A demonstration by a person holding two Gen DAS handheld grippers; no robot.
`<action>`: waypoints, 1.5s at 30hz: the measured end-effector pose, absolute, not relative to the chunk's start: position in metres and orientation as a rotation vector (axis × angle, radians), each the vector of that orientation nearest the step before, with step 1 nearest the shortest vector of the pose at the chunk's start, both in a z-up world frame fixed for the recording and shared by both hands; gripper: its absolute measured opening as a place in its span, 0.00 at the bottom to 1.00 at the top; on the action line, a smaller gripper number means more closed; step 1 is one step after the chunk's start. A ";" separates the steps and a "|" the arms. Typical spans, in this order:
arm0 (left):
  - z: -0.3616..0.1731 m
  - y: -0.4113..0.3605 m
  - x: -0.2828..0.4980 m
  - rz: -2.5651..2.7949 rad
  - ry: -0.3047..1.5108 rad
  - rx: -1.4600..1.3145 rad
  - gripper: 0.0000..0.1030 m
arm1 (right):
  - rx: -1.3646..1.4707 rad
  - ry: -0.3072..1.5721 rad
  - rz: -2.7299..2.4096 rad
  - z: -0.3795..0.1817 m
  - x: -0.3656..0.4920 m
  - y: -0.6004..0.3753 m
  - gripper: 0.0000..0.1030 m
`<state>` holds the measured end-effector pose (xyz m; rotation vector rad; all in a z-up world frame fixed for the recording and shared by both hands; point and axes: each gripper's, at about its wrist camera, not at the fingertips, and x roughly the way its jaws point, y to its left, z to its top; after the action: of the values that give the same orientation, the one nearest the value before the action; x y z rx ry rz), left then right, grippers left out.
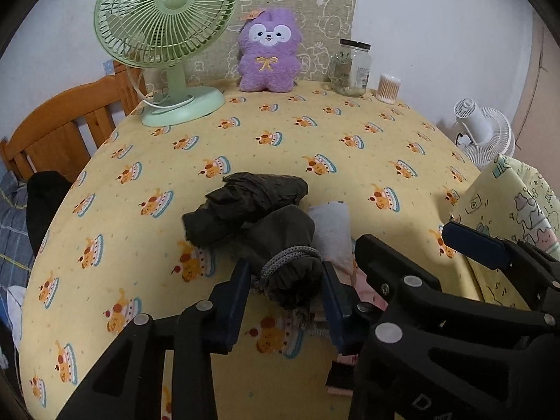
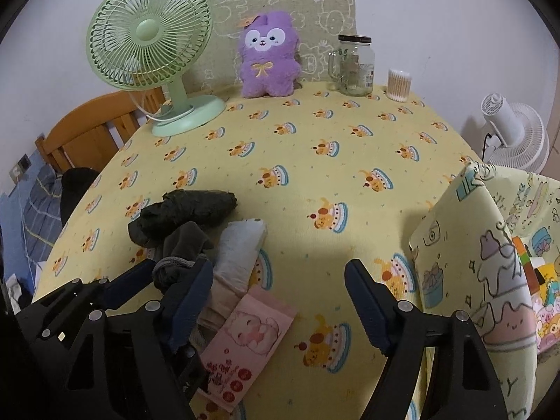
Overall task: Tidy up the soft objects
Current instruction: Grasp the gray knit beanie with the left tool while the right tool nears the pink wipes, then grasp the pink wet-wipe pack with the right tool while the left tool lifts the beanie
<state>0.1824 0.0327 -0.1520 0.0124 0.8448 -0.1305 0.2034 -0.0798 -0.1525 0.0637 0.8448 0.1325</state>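
Socks first: on the yellow cake-print tablecloth [image 1: 280, 133] there's a dark rolled bundle [image 1: 259, 196] lying crosswise, and at its 5 o'clock a dark grey sock with a ribbed grey cuff [image 1: 290, 262]. The left gripper [image 1: 285, 297] has its two blue pads closed in on that sock's cuff end, touching it on both sides, so it's got hold of it. Touching the sock at its 3 o'clock is a white sock [image 1: 332, 231], and in the right wrist view that one runs down into a pale pinkish bit with a pink cartoon card [image 2: 252, 336] at the near end.

Right gripper [image 2: 280, 301] is spread wide with nothing between the fingers, just tablecloth under it, card beside its left finger.

Off at 3 o'clock from the pile there's a fabric storage bin with doodle print [image 2: 472, 262], well apart from the socks.

Back edge of the table, left to right: green desk fan [image 1: 164, 28] at 11 o'clock, purple plush [image 1: 267, 52] at 12, glass jar [image 1: 351, 68] and a tub of cotton swabs [image 1: 387, 87] at 1 o'clock
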 end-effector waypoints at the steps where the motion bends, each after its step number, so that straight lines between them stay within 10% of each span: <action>1: -0.151 0.033 0.180 -0.127 0.843 0.016 0.39 | 0.064 0.849 0.134 -0.153 0.202 -0.080 0.78; 26: -0.159 0.036 0.135 -0.114 0.849 0.043 0.39 | 0.125 1.008 0.143 -0.178 0.184 -0.067 0.63; 45: -0.161 0.025 0.137 -0.101 0.850 0.053 0.39 | 0.117 0.983 0.175 -0.176 0.181 -0.075 0.27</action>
<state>0.1370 0.0246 -0.1606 0.0528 0.8504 -0.1010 0.1812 -0.0749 -0.1757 0.1174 0.9828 0.1745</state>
